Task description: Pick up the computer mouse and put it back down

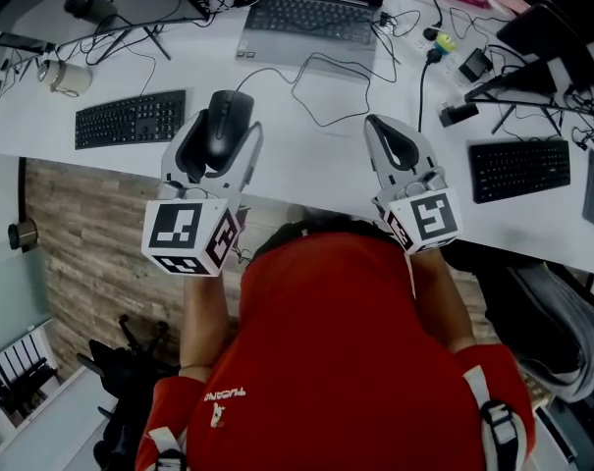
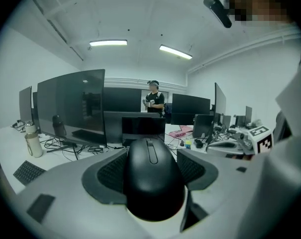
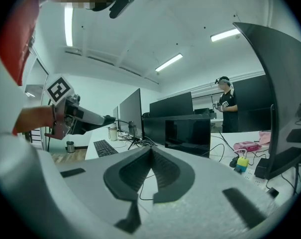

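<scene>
mouse (image 2: 150, 180) clamped between left hand-held gripper (image 1: 221, 126) jaws, seemingly lifted

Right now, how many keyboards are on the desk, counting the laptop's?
3: a keyboard at left, the laptop's keyboard top centre, a keyboard at right. Others may be out of frame.

- The left gripper (image 1: 225, 126) has a light grey plastic body with two broad, curved jaws.
- The right gripper (image 1: 380, 130) has the same grey shape.
- The pads (image 3: 135, 176) on the inner side of the jaws are dark and finely ribbed.
- Each gripper carries a marker cube (image 1: 190, 236) with black square patterns on white faces.
- The person wears a red shirt (image 1: 346, 361) with short sleeves and a small white print (image 1: 226, 395) near the left sleeve.
- Pale straps (image 1: 495, 422) with buckles lie over both shoulders.
</scene>
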A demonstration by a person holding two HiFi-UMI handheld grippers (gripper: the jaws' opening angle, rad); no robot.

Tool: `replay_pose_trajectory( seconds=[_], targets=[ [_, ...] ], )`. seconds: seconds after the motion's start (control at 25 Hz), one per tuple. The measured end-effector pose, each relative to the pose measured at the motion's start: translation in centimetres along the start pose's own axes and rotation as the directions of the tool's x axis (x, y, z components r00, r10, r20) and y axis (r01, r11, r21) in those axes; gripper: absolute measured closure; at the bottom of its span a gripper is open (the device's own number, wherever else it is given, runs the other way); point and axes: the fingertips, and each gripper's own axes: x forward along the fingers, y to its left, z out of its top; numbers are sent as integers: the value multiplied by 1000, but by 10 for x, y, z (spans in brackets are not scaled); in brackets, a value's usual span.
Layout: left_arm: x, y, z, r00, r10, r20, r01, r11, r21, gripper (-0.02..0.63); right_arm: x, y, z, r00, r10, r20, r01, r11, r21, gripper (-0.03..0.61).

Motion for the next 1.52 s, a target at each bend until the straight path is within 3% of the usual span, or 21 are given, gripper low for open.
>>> replay_pose_trajectory(
  seconds=[0.6,1.0,1.52],
  targets=[
    [61,-2,-85,983,-16,-185,14,1000,-11,310,3,-1,-10,999,8,-33,-8,1000,-4,574],
    [100,-8,-143,948,-39,-317,41,999,0,310,4,-5,-15,999,-2,-52,2,1000,-5,574],
    [128,1,-194,908,-29,-419,45,999,28,308,7,-13,-22,997,-25,-71,25,1000,2,574]
  ],
)
